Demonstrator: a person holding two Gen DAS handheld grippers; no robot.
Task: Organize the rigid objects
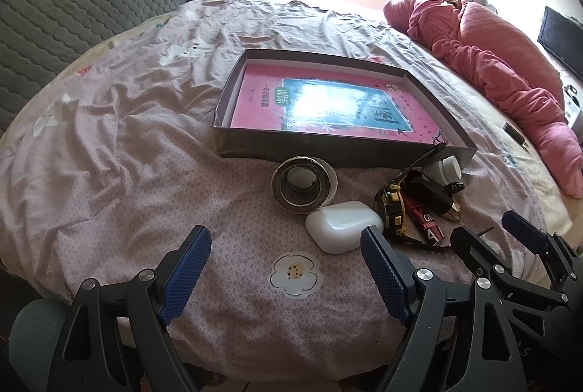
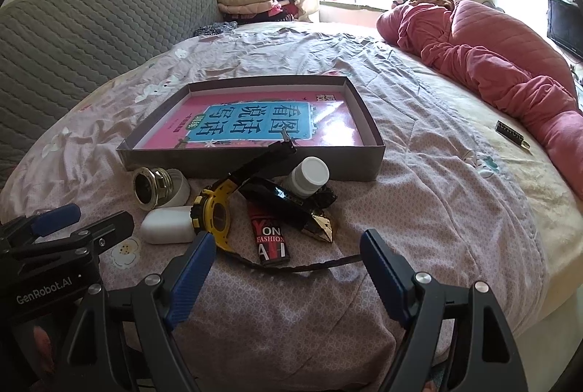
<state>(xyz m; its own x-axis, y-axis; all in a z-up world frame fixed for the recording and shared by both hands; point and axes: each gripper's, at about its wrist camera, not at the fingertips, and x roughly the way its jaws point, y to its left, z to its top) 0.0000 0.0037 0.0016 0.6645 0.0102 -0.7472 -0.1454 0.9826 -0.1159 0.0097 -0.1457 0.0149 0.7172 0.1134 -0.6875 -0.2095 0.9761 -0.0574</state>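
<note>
The left gripper (image 1: 286, 250) hangs over the near edge of the bed (image 1: 145, 155) with its jaws wide apart and nothing between them; its right blue pad reaches just up to the white case (image 1: 340, 226). The right gripper (image 2: 286, 255) is beside it, jaws likewise spread and empty, and the loose black strap of the yellow watch (image 2: 215, 213) trails across the gap between its pads.

Just beyond the jaws the small objects lie in a cluster near the bed's front edge. The white case touches the yellow watch. Right of the watch lies a red and black lighter (image 2: 269, 240), and above it a black and gold object (image 2: 291, 206) leans against a white bottle (image 2: 306, 175). Left of the cluster lies a metal ring fitting (image 1: 302, 184), its open end facing the left camera.

Behind them all, toward the middle of the bed, sits a shallow grey box (image 2: 360, 111) holding a pink and blue book (image 2: 255, 122) flat on its floor. The bottle and the fitting lie just beside the box's near wall. A rumpled pink quilt (image 2: 492, 53) runs along the bed's right edge, with a small dark tag (image 2: 510, 135) on the sheet near it.
</note>
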